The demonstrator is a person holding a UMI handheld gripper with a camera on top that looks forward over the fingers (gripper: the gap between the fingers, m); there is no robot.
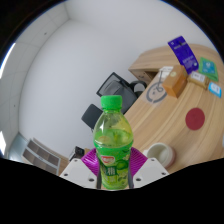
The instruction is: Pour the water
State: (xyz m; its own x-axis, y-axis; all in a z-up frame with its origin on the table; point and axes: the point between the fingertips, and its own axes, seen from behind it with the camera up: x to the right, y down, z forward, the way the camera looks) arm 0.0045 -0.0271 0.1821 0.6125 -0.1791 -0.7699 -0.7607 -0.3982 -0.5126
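A green plastic bottle (111,142) with a green cap and a green-and-red label stands upright between the fingers of my gripper (113,166). Both magenta pads (87,164) press against its sides, so the gripper is shut on the bottle. The bottle appears lifted, with the floor and table far below it. A white cup or bowl (158,155) rests on the table edge just right of the bottle.
A curved wooden table (165,115) lies beyond to the right, carrying a red round coaster (195,117), boxes (175,80), a blue carton (181,48) and a mug (156,91). A dark office chair (114,87) stands behind the bottle. A low shelf (45,154) is at left.
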